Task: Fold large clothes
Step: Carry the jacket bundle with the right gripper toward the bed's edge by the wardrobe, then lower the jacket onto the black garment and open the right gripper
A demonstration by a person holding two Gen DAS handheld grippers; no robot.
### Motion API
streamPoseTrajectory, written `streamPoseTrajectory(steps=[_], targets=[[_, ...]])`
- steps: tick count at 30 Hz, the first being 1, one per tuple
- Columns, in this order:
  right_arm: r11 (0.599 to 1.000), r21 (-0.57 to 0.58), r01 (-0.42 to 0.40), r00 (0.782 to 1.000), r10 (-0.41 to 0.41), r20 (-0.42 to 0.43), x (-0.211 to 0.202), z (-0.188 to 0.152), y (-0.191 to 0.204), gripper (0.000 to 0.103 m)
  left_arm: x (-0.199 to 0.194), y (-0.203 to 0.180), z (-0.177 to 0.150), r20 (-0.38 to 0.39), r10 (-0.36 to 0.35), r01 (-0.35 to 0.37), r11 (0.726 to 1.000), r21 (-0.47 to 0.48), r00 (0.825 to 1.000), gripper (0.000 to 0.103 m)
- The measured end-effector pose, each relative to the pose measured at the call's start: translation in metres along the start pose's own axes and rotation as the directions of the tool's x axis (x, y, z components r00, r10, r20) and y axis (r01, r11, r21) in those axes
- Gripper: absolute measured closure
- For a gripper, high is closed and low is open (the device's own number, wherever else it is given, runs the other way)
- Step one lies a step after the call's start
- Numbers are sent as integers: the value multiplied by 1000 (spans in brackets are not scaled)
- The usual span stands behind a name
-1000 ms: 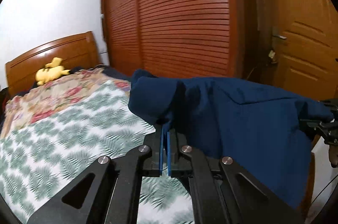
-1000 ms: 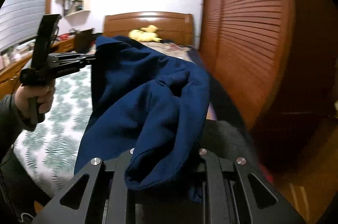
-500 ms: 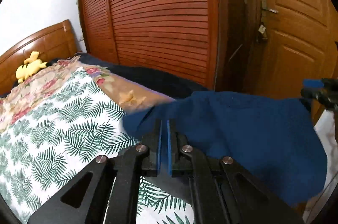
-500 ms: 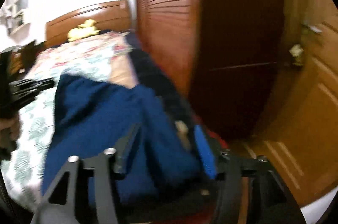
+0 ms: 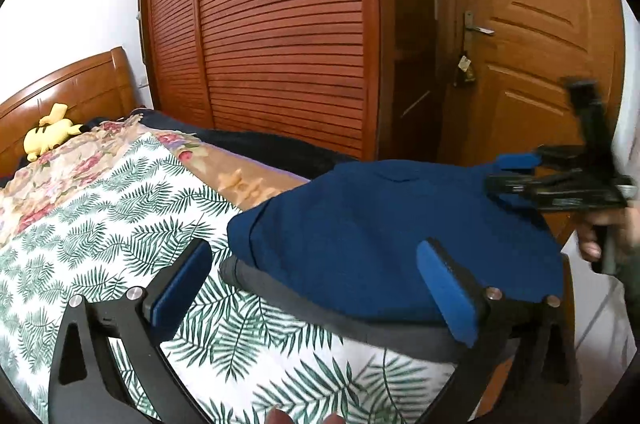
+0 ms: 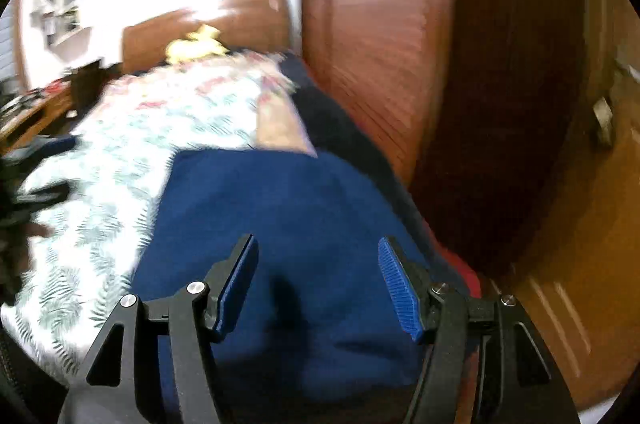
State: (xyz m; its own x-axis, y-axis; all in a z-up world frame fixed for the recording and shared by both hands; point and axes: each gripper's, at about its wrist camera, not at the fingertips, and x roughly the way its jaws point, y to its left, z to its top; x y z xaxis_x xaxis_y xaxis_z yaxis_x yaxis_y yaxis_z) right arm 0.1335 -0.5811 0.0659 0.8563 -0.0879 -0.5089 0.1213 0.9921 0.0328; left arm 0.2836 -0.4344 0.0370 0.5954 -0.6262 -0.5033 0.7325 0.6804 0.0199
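Since the bed now has the navy garment lying folded at its foot over something grey, this fold looks done; left gripper and right gripper both gape, holding nothing.

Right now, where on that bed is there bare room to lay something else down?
Free: the fern-print sheet between the navy garment and the floral blanket. Crowded: the bed's foot, where the garment lies over grey cloth, and the headboard end with the yellow plush.
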Motion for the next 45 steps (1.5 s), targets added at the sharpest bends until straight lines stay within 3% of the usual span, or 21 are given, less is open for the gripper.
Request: streamPoseTrajectory(steps=[3, 6, 10, 15, 24, 33, 39, 45], targets=[[995, 91, 41, 996, -32, -88, 23, -11, -31, 40, -16, -2, -6, 8, -9, 9, 1000, 1, 1000, 1], [996, 60, 67, 992, -60, -112, 26, -4, -40, 40, -34, -3, -11, 13, -19, 19, 1000, -3, 1000, 1], [991, 64, 122, 989, -115, -97, 13, 7, -23, 40, -57, -3, -16, 22, -20, 21, 1000, -7, 1000, 1], [989, 49, 137, 991, -137, -4, -40, 3, 15, 40, -91, -2, -18, 40, -16, 16, 1000, -12, 999, 1], [998, -45, 40, 995, -35, 97, -102, 4, 110, 39, -147, 11, -37, 51, 30, -28, 999, -37, 998, 1], [988, -99, -116, 984, 128, 127, -133, -54, 201, 17, -218, 45, -98, 14, 159, -157, 981, -117, 987, 1], [966, -101, -238, 960, 250, 128, -134, -86, 257, 16, -269, 80, -148, -27, 280, -279, 933, -227, 960, 1], [931, -132, -341, 921, 359, 151, -152, -117, 298, 16, -325, 110, -203, -56, 398, -389, 845, -367, 916, 1]])
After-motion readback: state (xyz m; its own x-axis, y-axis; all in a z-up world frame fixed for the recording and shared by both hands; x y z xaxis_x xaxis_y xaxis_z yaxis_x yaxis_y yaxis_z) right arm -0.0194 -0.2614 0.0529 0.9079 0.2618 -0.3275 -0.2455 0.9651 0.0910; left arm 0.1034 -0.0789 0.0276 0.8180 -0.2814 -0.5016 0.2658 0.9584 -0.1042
